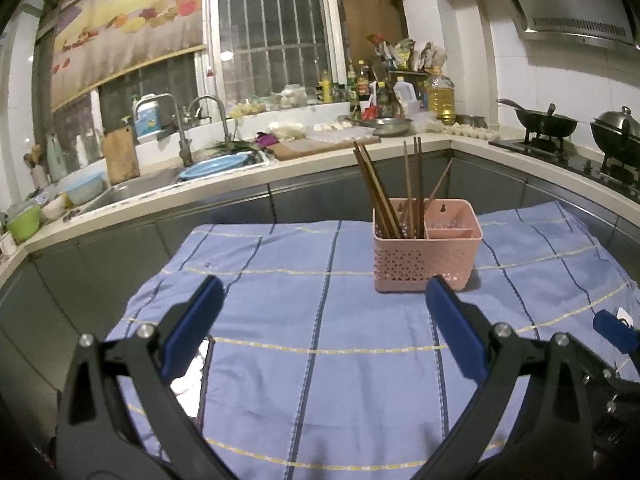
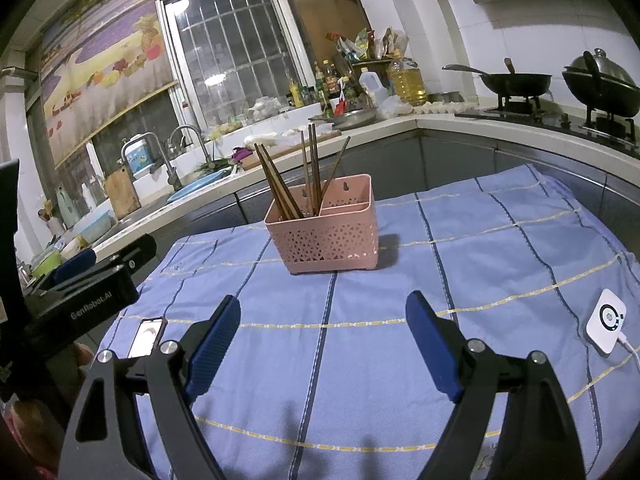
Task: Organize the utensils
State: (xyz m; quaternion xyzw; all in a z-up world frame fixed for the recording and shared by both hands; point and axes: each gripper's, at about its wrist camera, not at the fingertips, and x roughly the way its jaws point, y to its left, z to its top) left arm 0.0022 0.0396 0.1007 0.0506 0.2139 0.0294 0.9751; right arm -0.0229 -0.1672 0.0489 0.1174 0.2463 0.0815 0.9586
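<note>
— Across the table, what's laid out?
— Blue checked cloth (image 2: 400, 360), with the pink caddy (image 2: 326, 236) toward its far side; brown chopsticks (image 2: 280, 184) stand leaning in its left compartment.
— And the grippers?
— Left gripper (image 1: 324, 320) and right gripper (image 2: 323, 336) hover near, both with fingers spread wide, holding nothing. Phone (image 2: 146, 337) near left, small white device (image 2: 606, 320) right.

Perforated matt plastic caddy (image 1: 427, 256), wooden chopsticks (image 1: 408, 192)
</note>
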